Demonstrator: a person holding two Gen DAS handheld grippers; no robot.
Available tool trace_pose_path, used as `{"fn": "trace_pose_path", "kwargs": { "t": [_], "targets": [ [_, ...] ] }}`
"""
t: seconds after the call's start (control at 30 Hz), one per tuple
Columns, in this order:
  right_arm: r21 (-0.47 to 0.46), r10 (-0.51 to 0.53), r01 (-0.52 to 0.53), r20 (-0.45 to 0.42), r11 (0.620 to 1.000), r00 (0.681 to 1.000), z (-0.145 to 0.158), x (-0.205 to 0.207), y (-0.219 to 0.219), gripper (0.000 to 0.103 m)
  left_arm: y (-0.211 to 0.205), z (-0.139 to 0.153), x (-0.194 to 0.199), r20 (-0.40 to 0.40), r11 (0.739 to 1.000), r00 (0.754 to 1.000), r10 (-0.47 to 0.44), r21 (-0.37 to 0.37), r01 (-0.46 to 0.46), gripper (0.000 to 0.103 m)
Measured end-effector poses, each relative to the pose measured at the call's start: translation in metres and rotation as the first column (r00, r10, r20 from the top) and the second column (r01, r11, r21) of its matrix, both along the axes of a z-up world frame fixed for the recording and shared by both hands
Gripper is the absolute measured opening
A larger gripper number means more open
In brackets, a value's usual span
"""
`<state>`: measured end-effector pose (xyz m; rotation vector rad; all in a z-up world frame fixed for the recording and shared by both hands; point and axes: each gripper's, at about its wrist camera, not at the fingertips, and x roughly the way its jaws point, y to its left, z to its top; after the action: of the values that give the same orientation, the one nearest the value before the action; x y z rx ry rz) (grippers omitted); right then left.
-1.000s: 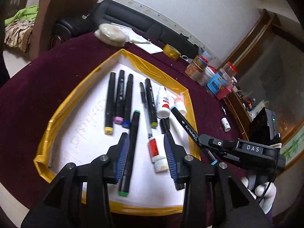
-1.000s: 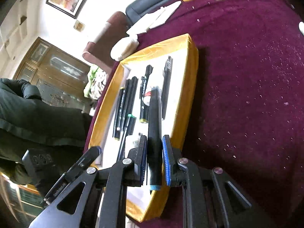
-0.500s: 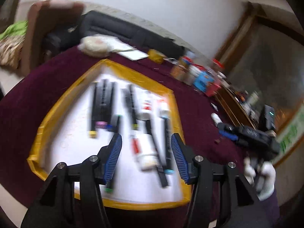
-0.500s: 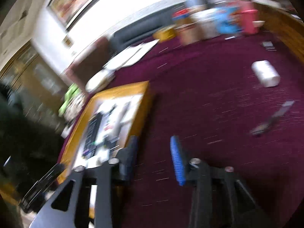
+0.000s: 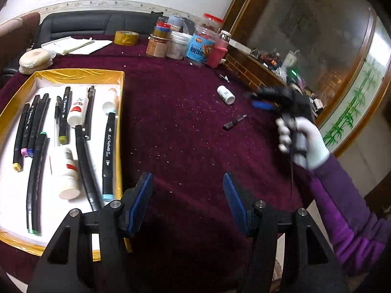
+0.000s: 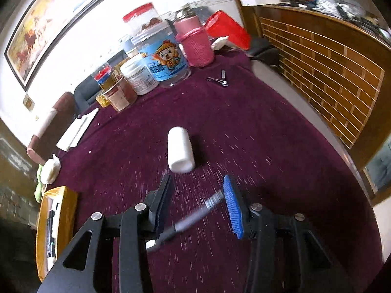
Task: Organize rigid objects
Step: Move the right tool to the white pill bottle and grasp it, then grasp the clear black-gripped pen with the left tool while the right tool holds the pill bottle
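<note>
Left gripper point(image 5: 187, 201) gapes wide and empty at lower centre over the maroon cloth point(image 5: 185, 122); right gripper point(image 6: 198, 204) spread too, a metal bit point(image 6: 195, 217) lying between its fingers; white bottle point(image 6: 180, 149) just above; markers point(image 5: 108, 144) fill the tray point(image 5: 119, 131) at left.

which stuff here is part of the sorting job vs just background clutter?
In the job:
- yellow-rimmed tray holding markers and glue bottles
- loose white bottle
- small metal bit between the open right gripper fingers
- left gripper, open, empty

Lying about:
- jars
- tape roll
- papers
- nail clipper
</note>
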<state>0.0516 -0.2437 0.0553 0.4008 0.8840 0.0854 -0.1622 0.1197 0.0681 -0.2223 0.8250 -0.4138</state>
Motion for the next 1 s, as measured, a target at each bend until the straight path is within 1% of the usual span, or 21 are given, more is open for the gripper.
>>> {"fn": "trace_pose_path", "kwargs": {
  "t": [0.03,0.1,0.17,0.27,0.3,0.33,0.47,0.57,0.63,0.7,0.73,0.83,0.9,0.93,1.0],
  "targets": [
    [0.002,0.015,-0.015,-0.006,1.0,1.0,-0.002,0.015,0.005,0.038,-0.002,0.001,0.0,0.002,1.0,1.0,0.001,0.01,-0.001,0.058],
    [-0.004,0.034,-0.034,-0.019,0.999,0.999,-0.008,0.033,0.014,0.038,-0.008,0.005,-0.002,0.011,0.999,1.0,0.008,0.035,-0.009,0.058],
    [-0.028,0.051,-0.052,-0.034,0.998,0.998,-0.016,0.052,0.027,0.039,-0.009,0.008,-0.002,0.018,0.999,1.0,0.017,0.049,-0.018,0.058],
    [-0.068,0.077,-0.082,-0.071,0.994,0.994,-0.029,0.065,0.042,0.038,-0.013,0.01,0.004,0.018,0.996,0.999,0.03,0.083,-0.031,0.058],
    [-0.074,0.095,-0.102,-0.09,0.992,0.991,-0.033,0.069,0.046,0.037,-0.015,0.009,0.008,0.014,0.996,1.0,0.029,0.09,-0.03,0.058],
    [-0.073,0.109,-0.117,-0.109,0.99,0.988,-0.038,0.069,0.047,0.029,-0.019,0.007,0.012,0.006,0.995,1.0,0.023,0.096,-0.023,0.058],
    [-0.043,0.102,-0.106,-0.093,0.993,0.99,-0.041,0.045,0.036,0.029,-0.037,0.002,0.029,-0.02,0.994,1.0,-0.013,0.113,0.015,0.058],
    [0.031,0.072,-0.069,-0.089,0.997,0.993,-0.045,0.018,0.011,0.03,-0.063,-0.003,0.048,-0.03,0.989,0.998,-0.06,0.136,0.064,0.058],
    [0.078,0.052,-0.047,-0.07,0.996,0.996,-0.047,0.003,-0.006,0.03,-0.082,-0.006,0.059,-0.033,0.983,0.995,-0.096,0.155,0.1,0.058],
    [0.118,0.017,-0.014,-0.022,0.993,1.0,-0.052,-0.012,-0.026,0.03,-0.109,-0.011,0.075,-0.03,0.97,0.99,-0.135,0.199,0.138,0.058],
    [0.125,-0.014,0.014,-0.001,0.992,1.0,-0.054,-0.016,-0.034,0.03,-0.116,-0.011,0.08,-0.026,0.966,0.989,-0.149,0.212,0.151,0.058],
    [0.179,-0.088,0.082,0.026,0.981,0.996,-0.053,-0.021,-0.055,0.03,-0.152,-0.017,0.104,-0.005,0.942,0.98,-0.197,0.275,0.19,0.058],
    [0.2,-0.123,0.108,0.062,0.974,0.99,-0.048,-0.025,-0.065,0.03,-0.17,-0.02,0.116,0.009,0.931,0.974,-0.228,0.295,0.216,0.058],
    [0.201,-0.137,0.12,0.072,0.972,0.988,-0.047,-0.026,-0.068,0.03,-0.18,-0.022,0.123,0.019,0.922,0.969,-0.245,0.314,0.227,0.058],
    [0.213,-0.145,0.128,0.066,0.969,0.987,-0.047,-0.024,-0.07,0.03,-0.2,-0.026,0.136,0.044,0.894,0.955,-0.295,0.364,0.26,0.058]
  ]
}}
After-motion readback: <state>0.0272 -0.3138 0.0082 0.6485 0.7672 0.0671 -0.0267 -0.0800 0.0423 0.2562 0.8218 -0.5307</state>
